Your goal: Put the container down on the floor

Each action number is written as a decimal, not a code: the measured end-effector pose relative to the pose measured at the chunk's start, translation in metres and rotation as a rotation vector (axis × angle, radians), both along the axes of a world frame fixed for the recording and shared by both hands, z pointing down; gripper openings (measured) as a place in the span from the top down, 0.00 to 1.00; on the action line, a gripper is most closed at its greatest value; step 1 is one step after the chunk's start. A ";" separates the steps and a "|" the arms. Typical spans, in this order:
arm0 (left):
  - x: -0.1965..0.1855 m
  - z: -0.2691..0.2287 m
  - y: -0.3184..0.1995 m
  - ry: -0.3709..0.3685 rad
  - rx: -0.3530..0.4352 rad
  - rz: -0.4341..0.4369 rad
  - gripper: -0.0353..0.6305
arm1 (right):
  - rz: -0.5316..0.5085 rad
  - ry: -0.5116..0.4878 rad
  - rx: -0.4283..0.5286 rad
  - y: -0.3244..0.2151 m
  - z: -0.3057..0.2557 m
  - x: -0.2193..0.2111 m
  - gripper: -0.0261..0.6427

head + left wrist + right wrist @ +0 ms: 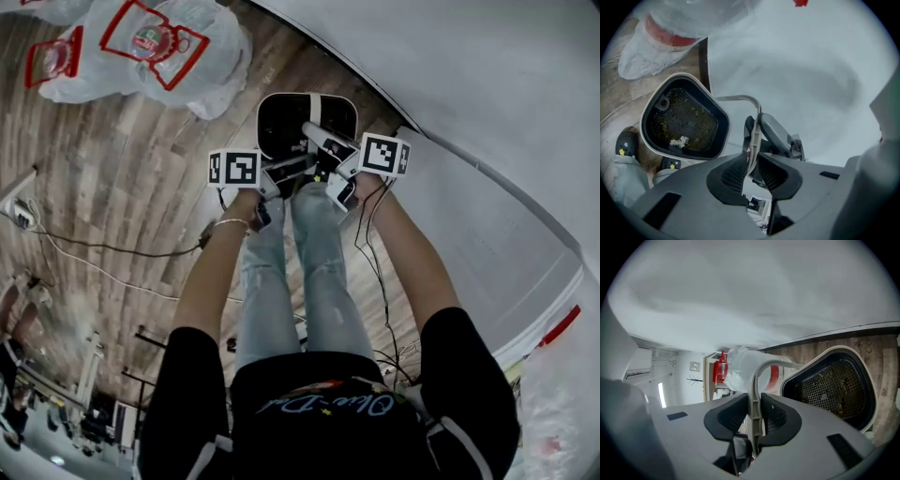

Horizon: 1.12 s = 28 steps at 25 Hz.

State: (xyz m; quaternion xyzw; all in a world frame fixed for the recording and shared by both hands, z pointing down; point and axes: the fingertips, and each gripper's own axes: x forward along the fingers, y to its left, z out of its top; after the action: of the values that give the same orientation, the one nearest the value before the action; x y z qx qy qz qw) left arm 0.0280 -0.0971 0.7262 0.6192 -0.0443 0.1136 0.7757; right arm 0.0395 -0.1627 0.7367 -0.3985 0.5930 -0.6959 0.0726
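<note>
Head view shows the container [281, 124] low by the wood floor [122, 159], its handle [759, 371] clamped in my left gripper [751, 164] and right gripper [753, 418]; touchdown unconfirmed, release pending.

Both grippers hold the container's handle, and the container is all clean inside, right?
Not quite. The left gripper and right gripper both hold the handle, but the container isn't clean inside: the left gripper view shows crumbs on its mesh.
</note>
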 end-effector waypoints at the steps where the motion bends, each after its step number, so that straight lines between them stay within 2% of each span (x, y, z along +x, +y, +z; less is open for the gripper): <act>1: 0.001 0.008 0.000 -0.003 -0.002 -0.003 0.85 | -0.009 0.006 -0.003 0.000 0.008 0.000 0.86; 5: 0.002 0.019 0.010 -0.030 -0.006 0.033 0.85 | -0.022 0.025 -0.011 0.009 0.018 0.000 0.86; 14: -0.004 0.082 0.016 -0.108 -0.008 0.047 0.84 | 0.005 0.056 -0.055 0.016 0.082 -0.001 0.86; 19: -0.002 0.099 0.025 -0.138 -0.015 0.080 0.84 | -0.017 0.098 -0.090 0.026 0.101 -0.001 0.86; 28: 0.002 0.109 0.028 -0.156 -0.020 0.060 0.83 | 0.002 0.134 -0.142 0.031 0.113 0.008 0.86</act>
State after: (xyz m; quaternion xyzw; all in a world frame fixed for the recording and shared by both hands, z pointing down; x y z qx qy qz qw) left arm 0.0299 -0.0688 0.8353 0.6018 -0.0850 0.1851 0.7722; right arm 0.0472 -0.1317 0.8496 -0.4490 0.5454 -0.7077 0.0053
